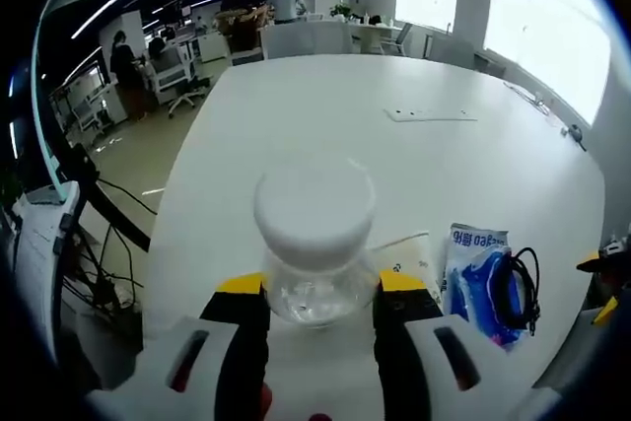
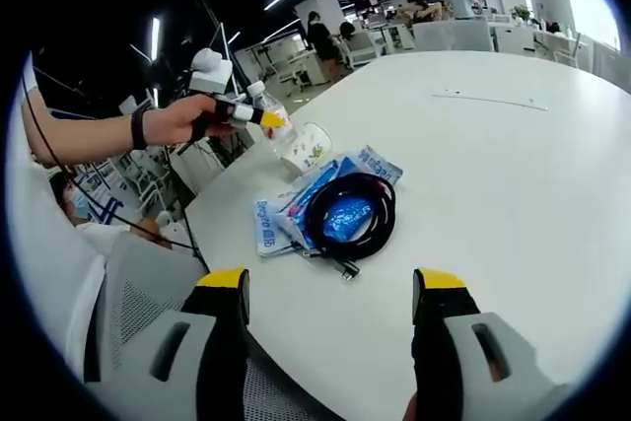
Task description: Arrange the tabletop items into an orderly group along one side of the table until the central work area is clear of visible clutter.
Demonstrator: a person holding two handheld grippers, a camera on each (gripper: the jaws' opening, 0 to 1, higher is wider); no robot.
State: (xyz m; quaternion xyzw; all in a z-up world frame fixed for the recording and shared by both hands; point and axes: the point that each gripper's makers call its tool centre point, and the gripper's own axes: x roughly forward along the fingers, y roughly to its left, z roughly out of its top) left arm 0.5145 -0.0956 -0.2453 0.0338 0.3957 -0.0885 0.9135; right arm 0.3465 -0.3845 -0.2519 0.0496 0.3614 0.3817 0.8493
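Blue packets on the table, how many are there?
2, as far as shows: one blue packet lies under the coiled black cable, and a paler packet lies beside it toward the table edge. More may be hidden beneath.

White table (image 2: 513,175), blue packets (image 2: 281,214) under coiled black cable (image 2: 350,216), paper cup (image 2: 306,148)

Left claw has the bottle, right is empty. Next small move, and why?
Probably lower the bottle beside the paper cup near the table edge. The left claw grips it in the air there, where the blue packets and black cable already lie together. The right claw hovers open near them, free.
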